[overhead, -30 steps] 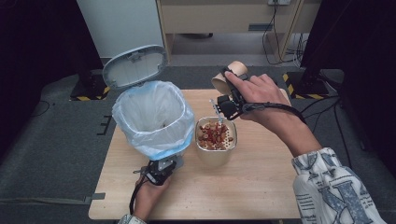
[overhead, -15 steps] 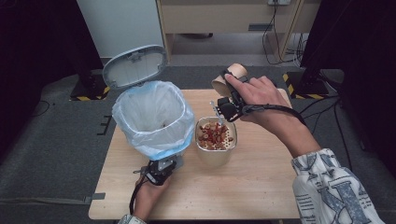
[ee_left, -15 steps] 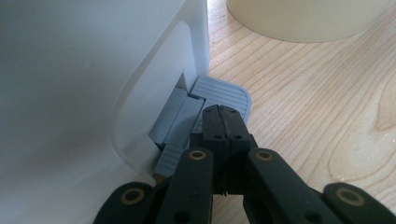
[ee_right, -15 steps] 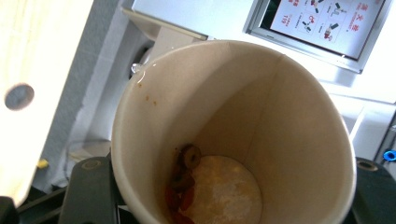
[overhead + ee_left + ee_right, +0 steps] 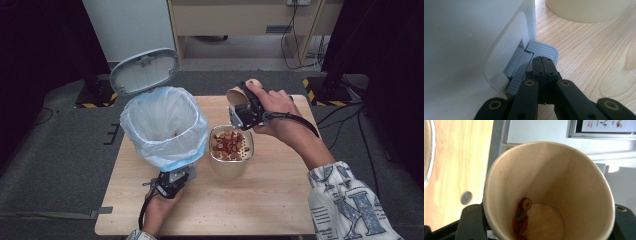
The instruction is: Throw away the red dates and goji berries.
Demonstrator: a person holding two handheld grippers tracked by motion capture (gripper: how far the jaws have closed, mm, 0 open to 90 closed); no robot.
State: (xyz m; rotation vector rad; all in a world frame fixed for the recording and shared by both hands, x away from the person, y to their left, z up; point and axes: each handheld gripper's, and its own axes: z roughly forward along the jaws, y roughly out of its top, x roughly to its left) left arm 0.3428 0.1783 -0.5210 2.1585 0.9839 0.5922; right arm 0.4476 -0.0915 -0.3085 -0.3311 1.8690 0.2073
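At the lower centre of the high view, the left tongs, pressed together, press the pedal of the bin. Beyond the bowl, right tongs pinch a tilted paper cup, mouth toward upper left.

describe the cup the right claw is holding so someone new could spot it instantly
Start at the wooden table and find the white bin with the blue liner and raised lid. Right of it stands a tan bowl full of red and brown pieces. Just above that bowl, the right claw grips a tan paper cup: tipped on its side, nearly empty, a few pieces stuck inside.
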